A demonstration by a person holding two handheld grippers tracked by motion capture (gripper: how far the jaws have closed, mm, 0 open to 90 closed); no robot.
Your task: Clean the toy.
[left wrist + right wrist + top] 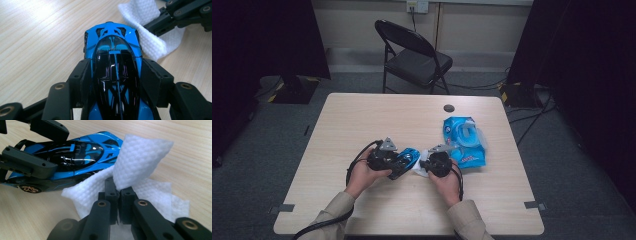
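Note:
A blue and black toy car (pixel 113 57) is clamped across its body by my left gripper (pixel 115 75), just above the wooden table. In the high view the car (pixel 407 159) sits between both hands, with the left gripper (pixel 398 164) shut on its sides. My right gripper (pixel 117 195) is shut on a white textured wipe (pixel 140 162), whose folded end rests against the car (pixel 75 155) at its front. The wipe (pixel 150 30) lies beside the car's nose in the left gripper view. The right gripper (pixel 424 165) faces the car from the right.
A blue wipe packet (pixel 464 142) lies on the table (pixel 362 120) just right of my right hand. A small dark disc (pixel 449 108) sits near the far edge. A black folding chair (pixel 412 55) stands beyond the table.

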